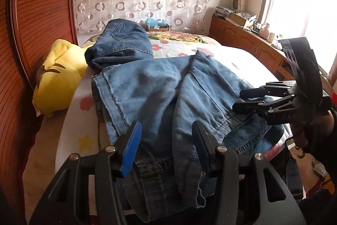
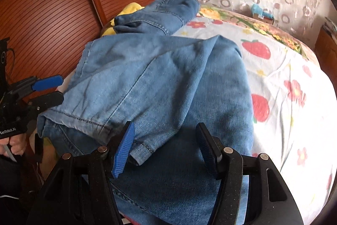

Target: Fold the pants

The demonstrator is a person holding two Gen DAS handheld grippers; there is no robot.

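The faded blue denim pants (image 1: 160, 88) lie on the bed with the white strawberry-and-flower sheet (image 2: 282, 69), near its front edge, the legs already doubled over so that the stitched hems sit on top of the waist end nearest the person. A second bundle of darker blue denim (image 1: 122, 43) sits folded farther back, beside the yellow plush toy (image 1: 59, 75) against the slatted wooden headboard (image 1: 40, 14).

The left tool (image 1: 166, 149) hangs low over the near end of the pants with its blue-padded fingers apart and only loose cloth under the gap, nothing pinched. The right tool (image 2: 166, 149) is likewise spread, poised just above the hem corner (image 2: 143, 151) of the upper leg, holding nothing.

The risks, as I judge them:

1. The top layer is rumpled, with a raised ridge running across it. A pinch there may catch only 1 layer, and the lower leg would stay behind and skew the fold.
2. The waist end hangs close to the bed's edge. A pull toward the person could drag the whole garment off.
3. The 2 tools sit close together, so uneven lifting would twist the denim rather than crease it cleanly.
4. A fold carried too far back could land on the other denim bundle.
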